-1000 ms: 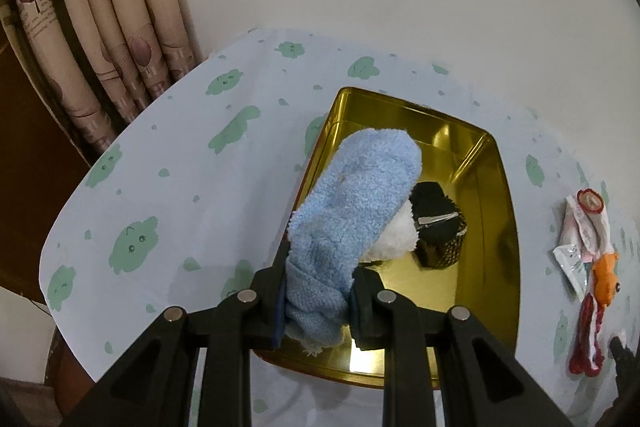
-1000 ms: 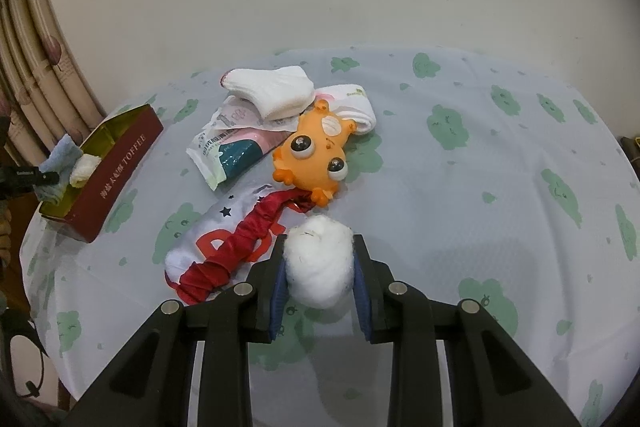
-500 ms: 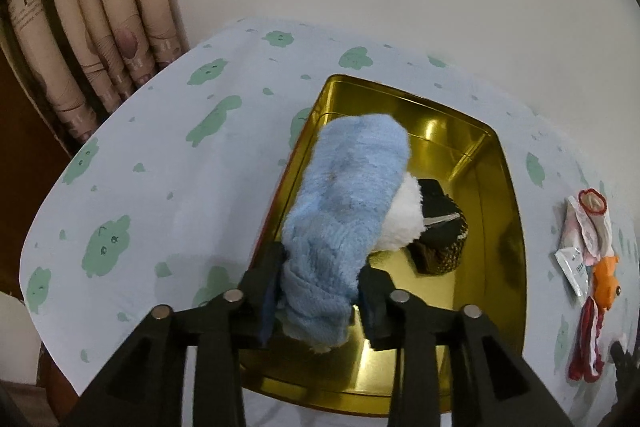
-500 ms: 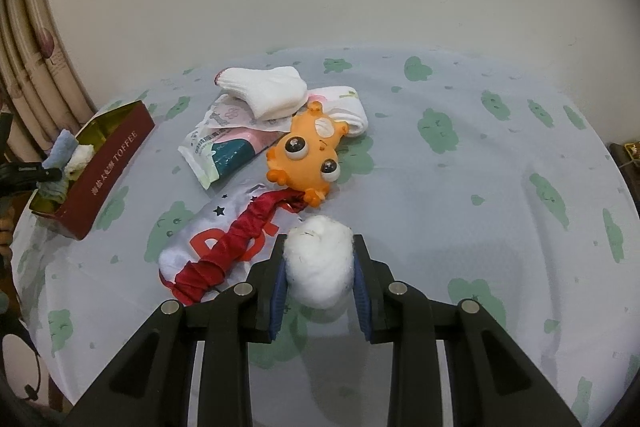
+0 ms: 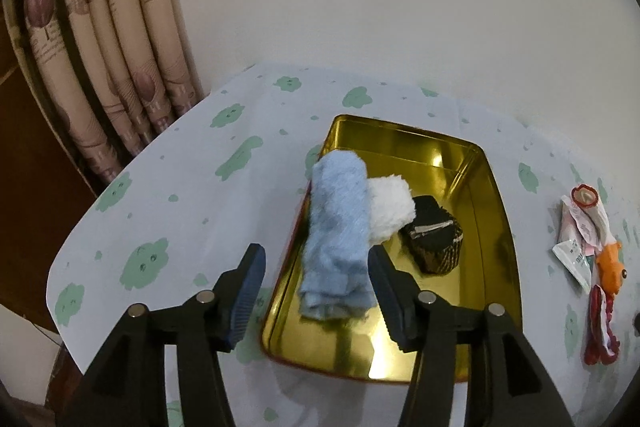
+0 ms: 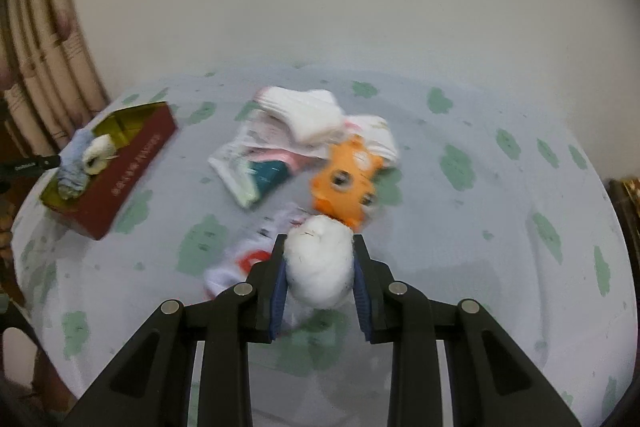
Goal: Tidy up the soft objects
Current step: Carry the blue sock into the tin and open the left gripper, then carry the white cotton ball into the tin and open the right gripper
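A light-blue fluffy roll point(image 5: 338, 235) lies along the left side of the gold tin point(image 5: 492, 187), with a white fluffy roll point(image 5: 390, 211) and a dark brown cupcake-like piece point(image 5: 434, 241) beside it. My left gripper point(image 5: 316, 277) is opening; the blue roll's near end sits between the pads, which do not press it. In the right wrist view my right gripper point(image 6: 318, 277) is shut on a white soft ball point(image 6: 320, 263), held above the table. The tin point(image 6: 132, 163) shows red-sided at the far left there.
On the green-patterned tablecloth point(image 6: 500, 227) lie an orange big-eyed toy point(image 6: 348, 183), white socks point(image 6: 308, 115), a teal and white packet point(image 6: 256, 171) and a white and red wrapper point(image 6: 236, 263). Curtains point(image 5: 100, 47) hang at the back left, a plain wall behind.
My left gripper has opened and let go of the blue roll, which now rests in the tin. My right gripper has lifted with the white ball and its view has shifted.
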`<state>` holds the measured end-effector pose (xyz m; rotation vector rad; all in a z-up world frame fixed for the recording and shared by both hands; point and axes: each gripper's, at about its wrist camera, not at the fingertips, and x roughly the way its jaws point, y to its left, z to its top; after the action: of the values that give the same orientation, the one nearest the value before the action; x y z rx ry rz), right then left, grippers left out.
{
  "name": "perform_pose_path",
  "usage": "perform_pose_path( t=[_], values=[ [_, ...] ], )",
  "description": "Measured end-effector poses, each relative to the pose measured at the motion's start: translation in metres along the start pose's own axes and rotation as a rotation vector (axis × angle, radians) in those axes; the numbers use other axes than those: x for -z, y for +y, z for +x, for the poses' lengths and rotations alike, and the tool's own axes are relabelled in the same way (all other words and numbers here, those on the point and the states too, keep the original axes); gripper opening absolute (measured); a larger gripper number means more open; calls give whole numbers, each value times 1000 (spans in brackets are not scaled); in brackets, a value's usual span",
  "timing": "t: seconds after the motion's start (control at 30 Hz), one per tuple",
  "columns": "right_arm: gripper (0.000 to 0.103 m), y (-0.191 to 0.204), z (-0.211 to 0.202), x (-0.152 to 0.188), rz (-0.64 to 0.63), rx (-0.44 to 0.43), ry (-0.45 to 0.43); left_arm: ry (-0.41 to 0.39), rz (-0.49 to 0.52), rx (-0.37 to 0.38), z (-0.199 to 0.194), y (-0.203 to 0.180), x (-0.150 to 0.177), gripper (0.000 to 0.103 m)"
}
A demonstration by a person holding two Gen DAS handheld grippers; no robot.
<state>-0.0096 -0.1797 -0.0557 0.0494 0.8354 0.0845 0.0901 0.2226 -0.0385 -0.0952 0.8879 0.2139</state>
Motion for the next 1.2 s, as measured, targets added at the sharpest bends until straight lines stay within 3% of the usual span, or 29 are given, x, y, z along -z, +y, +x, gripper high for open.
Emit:
perform_pose_path(
  t=[0.13,0.4,0.67,0.93,1.2],
  values=[
    [27,36,8,-19,-61,-69,9,-13,-41,2,-10,13,4,55],
    [27,126,31,-46,-179,-247,30,-41,-137,-109,-17,47,8,55],
    [27,212,54,-64,-313,-336,35,-51,-155,-148,-17,55,9,55],
    [27,265,80,-68,-393,-367,59,-28,-166,-152,-12,58,10,55],
    [28,284,99,-67,-432,-331,79,-25,-191,-153,-11,63,10,55]
  ],
)
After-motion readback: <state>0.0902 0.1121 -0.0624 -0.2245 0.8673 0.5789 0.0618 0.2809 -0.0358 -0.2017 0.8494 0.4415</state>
